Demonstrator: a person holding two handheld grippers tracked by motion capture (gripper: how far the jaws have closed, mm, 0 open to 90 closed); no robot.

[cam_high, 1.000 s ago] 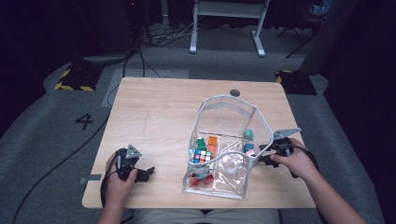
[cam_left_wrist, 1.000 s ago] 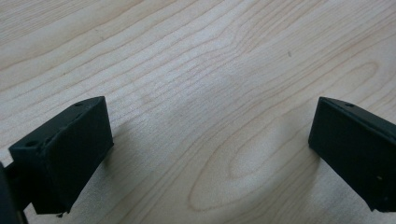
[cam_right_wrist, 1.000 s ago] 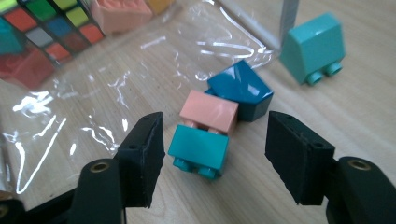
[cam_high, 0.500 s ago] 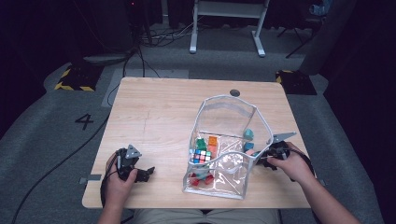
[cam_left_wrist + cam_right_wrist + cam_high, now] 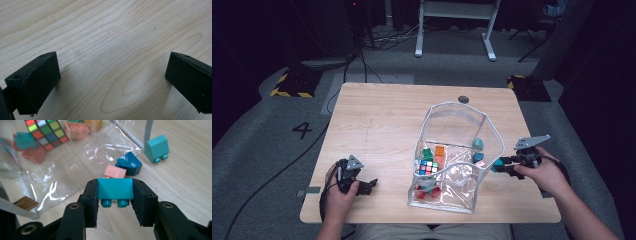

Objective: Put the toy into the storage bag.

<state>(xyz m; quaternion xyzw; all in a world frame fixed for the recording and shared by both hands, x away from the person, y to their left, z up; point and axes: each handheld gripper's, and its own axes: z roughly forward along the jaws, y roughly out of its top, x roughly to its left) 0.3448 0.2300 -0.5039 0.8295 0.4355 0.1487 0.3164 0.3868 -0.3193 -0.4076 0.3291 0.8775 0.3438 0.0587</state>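
Right gripper view puts the news closest to you: your right gripper (image 5: 114, 202) has just been closing, and its jaws now clamp a teal brick (image 5: 115, 188) by its two side faces, studs pointing back toward the camera. That is the change that matters. The brick is secured and off the wood, so I judge the pick finished and the carry to the clear pouch (image 5: 75, 165) as the step in hand.

Just beyond the held brick, at about 12 o'clock, a pink brick (image 5: 115, 172) lies touching a dark blue piece (image 5: 130, 165). Farther off at 1 o'clock a second teal brick (image 5: 157, 148) stands on the table beside the pouch's grey edge. At 10 o'clock, inside the plastic, sits the puzzle cube (image 5: 47, 132) among red and orange pieces.

In the high view, your right gripper (image 5: 504, 167) holds the brick at the pouch's right wall, near 4 o'clock of the table (image 5: 377, 115). Against the earlier frames, that hand sits a little higher and its jaws are narrower.

Your left gripper (image 5: 362, 186) rests at 7 o'clock, jaws spread wide over bare wood with nothing between them, in the same place as before.
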